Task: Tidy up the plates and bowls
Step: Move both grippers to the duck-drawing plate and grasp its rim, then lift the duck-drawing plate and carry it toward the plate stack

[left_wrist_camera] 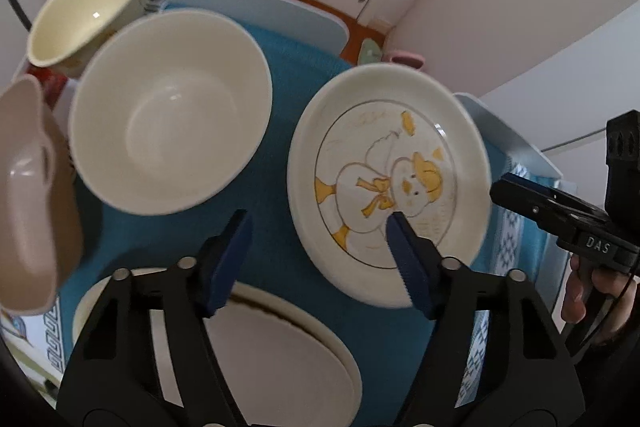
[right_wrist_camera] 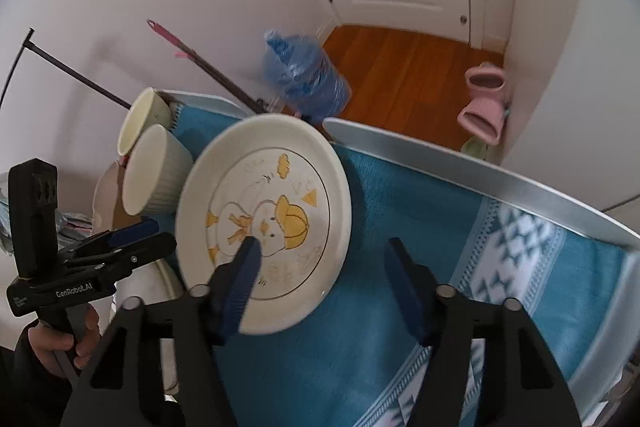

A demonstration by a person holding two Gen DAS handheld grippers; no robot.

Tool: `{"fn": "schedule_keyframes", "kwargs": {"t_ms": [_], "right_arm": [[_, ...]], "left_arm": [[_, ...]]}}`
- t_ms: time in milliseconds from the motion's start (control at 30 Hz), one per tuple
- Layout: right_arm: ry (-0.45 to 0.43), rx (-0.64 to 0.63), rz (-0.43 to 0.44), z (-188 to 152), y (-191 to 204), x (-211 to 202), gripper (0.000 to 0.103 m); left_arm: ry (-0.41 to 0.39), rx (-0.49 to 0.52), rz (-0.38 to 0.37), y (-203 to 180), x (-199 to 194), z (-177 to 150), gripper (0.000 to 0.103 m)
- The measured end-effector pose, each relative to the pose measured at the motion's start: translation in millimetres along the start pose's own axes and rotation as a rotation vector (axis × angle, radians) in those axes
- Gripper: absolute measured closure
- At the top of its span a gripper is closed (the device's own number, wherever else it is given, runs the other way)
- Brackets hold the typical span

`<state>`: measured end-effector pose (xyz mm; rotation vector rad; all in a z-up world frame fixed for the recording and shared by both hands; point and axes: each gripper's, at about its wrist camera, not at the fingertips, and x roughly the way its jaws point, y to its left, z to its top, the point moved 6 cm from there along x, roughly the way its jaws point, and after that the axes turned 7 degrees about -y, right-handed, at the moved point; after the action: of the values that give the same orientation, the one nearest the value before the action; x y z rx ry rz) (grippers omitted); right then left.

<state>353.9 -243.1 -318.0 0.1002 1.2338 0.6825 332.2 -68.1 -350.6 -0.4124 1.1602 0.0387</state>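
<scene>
A cream plate with a yellow duck drawing [left_wrist_camera: 384, 183] [right_wrist_camera: 264, 219] lies on the blue cloth. My left gripper [left_wrist_camera: 318, 227] is open and hovers over the plate's left rim, one finger above the plate and the other above the cloth. My right gripper [right_wrist_camera: 323, 251] is open over the plate's right rim in the same way. Neither gripper's pads press on the plate. To the left stand a wide white bowl [left_wrist_camera: 172, 111], a cream bowl [left_wrist_camera: 88, 11] and a beige-pink dish [left_wrist_camera: 28, 195]. A plain plate [left_wrist_camera: 280, 347] lies under the left gripper.
The blue patterned cloth [right_wrist_camera: 420, 211] covers a table with a raised pale rim [right_wrist_camera: 440, 155]. Beyond the table are a blue water jug [right_wrist_camera: 304, 71], pink slippers [right_wrist_camera: 484, 103] and a wooden floor. A hand [right_wrist_camera: 60, 339] grips the left tool.
</scene>
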Motion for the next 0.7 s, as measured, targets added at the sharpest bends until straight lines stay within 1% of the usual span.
{"fn": "schedule_keyframes", "kwargs": {"t_ms": [133, 167, 200, 267, 367, 433, 467, 500, 533, 633, 700], "right_arm": [[0.025, -0.003, 0.016, 0, -4, 14, 0.061], [0.029, -0.005, 0.019, 0, -5, 16, 0.062], [0.034, -0.008, 0.021, 0, -6, 18, 0.067], [0.042, -0.015, 0.027, 0, -6, 21, 0.068], [0.048, -0.018, 0.029, -2, -8, 24, 0.073], [0.049, -0.019, 0.031, -2, -7, 29, 0.079], [0.05, -0.023, 0.031, -3, -7, 29, 0.081], [0.051, -0.028, 0.03, -3, -5, 31, 0.086], [0.048, -0.035, 0.02, -3, -5, 31, 0.088], [0.032, -0.048, 0.007, -4, -5, 30, 0.091], [0.022, -0.055, 0.005, -4, -5, 29, 0.091]], "left_arm": [[0.03, 0.005, -0.002, -2, 13, -3, 0.051], [0.034, 0.009, 0.0, -2, 16, -3, 0.052], [0.037, 0.01, 0.001, -2, 18, -4, 0.054], [0.042, 0.011, 0.001, -2, 22, -5, 0.057], [0.05, 0.012, 0.003, -1, 27, -7, 0.069], [0.055, 0.011, 0.002, -1, 30, -9, 0.084], [0.052, 0.016, 0.01, -1, 30, -10, 0.085], [0.044, 0.017, 0.011, 0, 31, -9, 0.085], [0.041, 0.019, 0.01, 0, 31, -10, 0.085], [0.034, 0.027, 0.018, -1, 30, -11, 0.086], [0.028, 0.042, 0.031, -3, 28, -13, 0.086]]}}
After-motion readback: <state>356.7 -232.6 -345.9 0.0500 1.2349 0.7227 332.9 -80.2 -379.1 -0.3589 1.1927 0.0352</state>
